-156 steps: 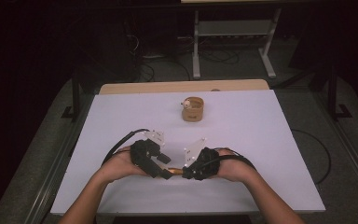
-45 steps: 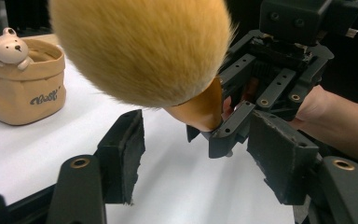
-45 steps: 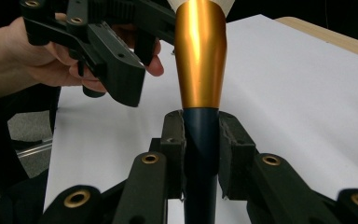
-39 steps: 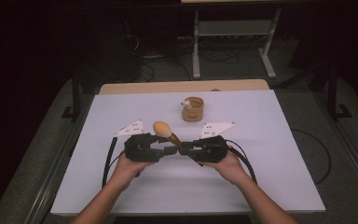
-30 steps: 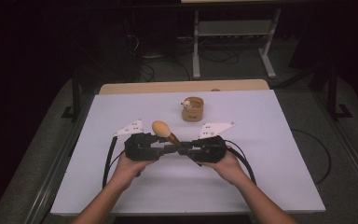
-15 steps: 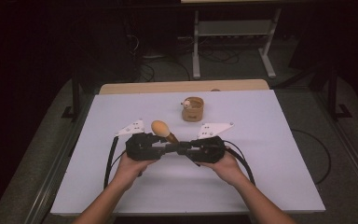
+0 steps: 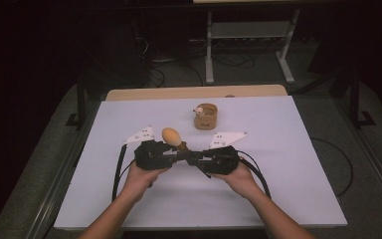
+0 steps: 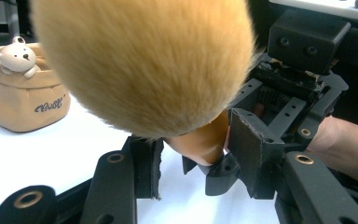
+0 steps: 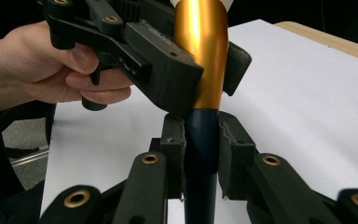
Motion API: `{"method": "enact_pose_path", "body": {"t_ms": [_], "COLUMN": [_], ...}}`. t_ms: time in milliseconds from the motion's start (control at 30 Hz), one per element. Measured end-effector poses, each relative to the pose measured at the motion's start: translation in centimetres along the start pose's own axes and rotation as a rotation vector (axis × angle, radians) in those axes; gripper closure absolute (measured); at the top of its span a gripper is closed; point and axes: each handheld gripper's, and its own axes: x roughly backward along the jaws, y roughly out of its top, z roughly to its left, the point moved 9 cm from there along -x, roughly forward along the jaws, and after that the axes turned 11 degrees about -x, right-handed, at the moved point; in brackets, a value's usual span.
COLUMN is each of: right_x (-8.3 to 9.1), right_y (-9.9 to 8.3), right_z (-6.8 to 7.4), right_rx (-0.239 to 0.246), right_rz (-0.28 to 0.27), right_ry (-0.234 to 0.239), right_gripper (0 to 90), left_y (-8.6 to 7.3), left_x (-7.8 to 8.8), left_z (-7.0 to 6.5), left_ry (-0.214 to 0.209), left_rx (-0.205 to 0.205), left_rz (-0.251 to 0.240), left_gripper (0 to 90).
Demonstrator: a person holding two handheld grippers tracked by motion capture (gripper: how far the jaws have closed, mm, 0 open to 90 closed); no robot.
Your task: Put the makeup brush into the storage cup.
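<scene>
Judging from how things stand, a handover of the makeup brush (image 7: 173, 139) from one gripper to the other is in hand, above the near middle of the white table (image 7: 288, 164). The brush is held up off the table, its tan bristle head towards the far left and its dark handle (image 9: 200, 154) towards the near right. The right gripper (image 9: 200, 144) is clenched on that handle, both pads pressed against it. The left gripper (image 8: 191, 154) is set around the gold ferrule (image 9: 201, 51) just under the bristles; its jaws have just been closing, with the ferrule between them, and in the right gripper view the pads appear to be touching it. Firmness of that hold cannot be told. Well apart, at the far middle of the table, a small tan holder with a bear figure (image 7: 205, 115) is seen. Next, a secure left grip is probably called for before the right jaws are released.
</scene>
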Motion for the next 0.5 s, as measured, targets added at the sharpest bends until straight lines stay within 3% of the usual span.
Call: {"method": "enact_pose_path", "body": {"t_ms": [500], "right_x": [-0.69], "right_y": [-0.36], "right_z": [0.17], "right_rx": [0.000], "right_rz": [0.017], "right_ry": [-0.014], "right_gripper": [73.6], "left_y": [0.11], "left_x": [-0.11], "left_z": [0.12], "left_ry": [0.006], "left_rx": [0.011], "left_rz": [-0.006], "left_gripper": [58.4]}}
